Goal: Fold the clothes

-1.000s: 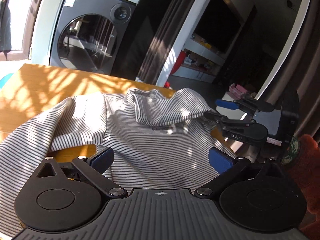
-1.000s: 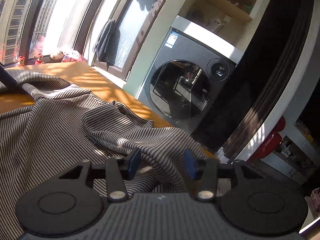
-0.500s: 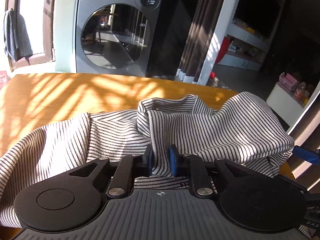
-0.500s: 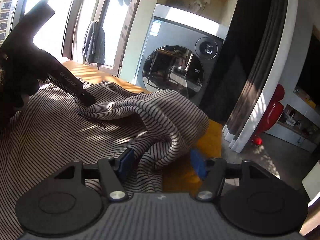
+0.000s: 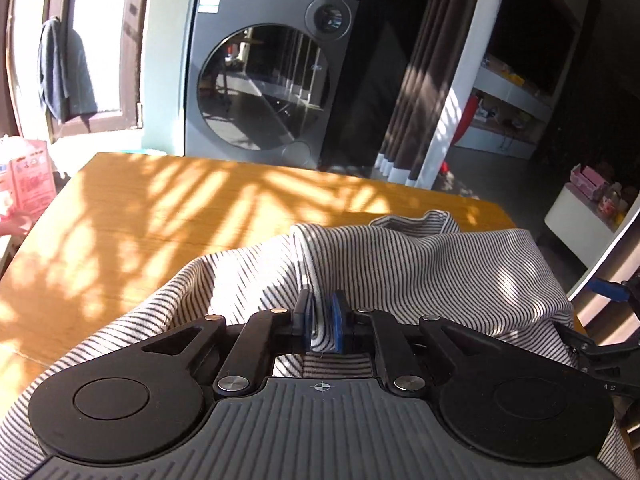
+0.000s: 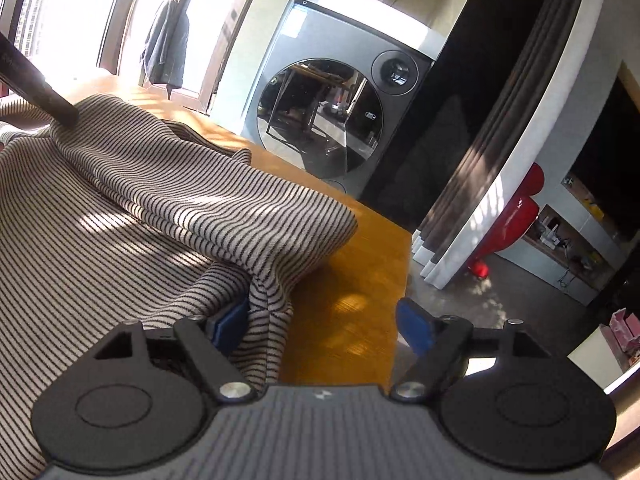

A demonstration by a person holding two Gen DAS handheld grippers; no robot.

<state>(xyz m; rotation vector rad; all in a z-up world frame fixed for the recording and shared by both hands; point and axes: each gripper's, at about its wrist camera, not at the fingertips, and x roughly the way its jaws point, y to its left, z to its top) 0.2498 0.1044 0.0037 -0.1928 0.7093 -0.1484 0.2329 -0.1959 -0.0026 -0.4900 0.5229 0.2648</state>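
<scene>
A white shirt with thin black stripes (image 5: 420, 264) lies bunched on the wooden table (image 5: 180, 216). My left gripper (image 5: 320, 320) is shut on a fold of the striped shirt and lifts it a little. In the right wrist view the same shirt (image 6: 140, 208) drapes over the table's right end. My right gripper (image 6: 324, 324) is open, its left pad against a hanging edge of the shirt and its right pad over bare wood. The left gripper's finger (image 6: 36, 96) shows at the upper left, pinching the cloth. The right gripper (image 5: 600, 320) shows at the right edge of the left wrist view.
A grey washing machine (image 5: 276, 76) stands beyond the table's far edge. Dark curtains (image 5: 424, 80) and a white pillar stand to its right. A pink bag (image 5: 28, 180) sits at the table's left. The table's right edge (image 6: 404, 272) drops to the floor.
My left gripper has closed on a fold of the shirt and raised it. My right gripper has stayed open and shifted toward the shirt's edge at the table's right end.
</scene>
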